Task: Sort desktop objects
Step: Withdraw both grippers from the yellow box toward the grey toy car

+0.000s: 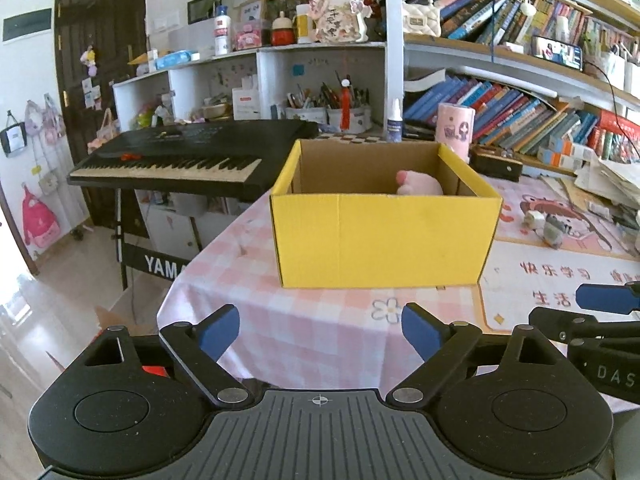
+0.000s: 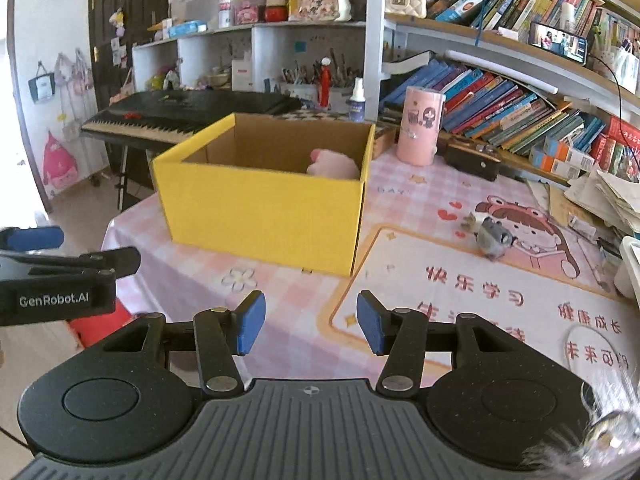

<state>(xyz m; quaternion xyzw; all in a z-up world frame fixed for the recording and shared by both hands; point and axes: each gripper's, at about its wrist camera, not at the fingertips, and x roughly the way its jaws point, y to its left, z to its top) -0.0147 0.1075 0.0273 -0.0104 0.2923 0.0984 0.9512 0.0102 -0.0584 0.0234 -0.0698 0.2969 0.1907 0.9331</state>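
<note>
both hand-held grippers, left [image 1: 320,330] and right [image 2: 311,326], hover spread and empty. a small grey toy [image 2: 490,238] lies toward the surface's right edge, beside the yellow box [image 2: 260,208]; it looks light, soft, best pinched mid-body.

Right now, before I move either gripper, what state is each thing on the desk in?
left gripper: open, empty, short of the box.
right gripper: open, empty, over the mat.
yellow box: upright, open at the top.
pink plush toy: inside the box, right rear corner.
small grey figure: on the mat, outside the box.
pink cylinder: upright behind the box.
</note>
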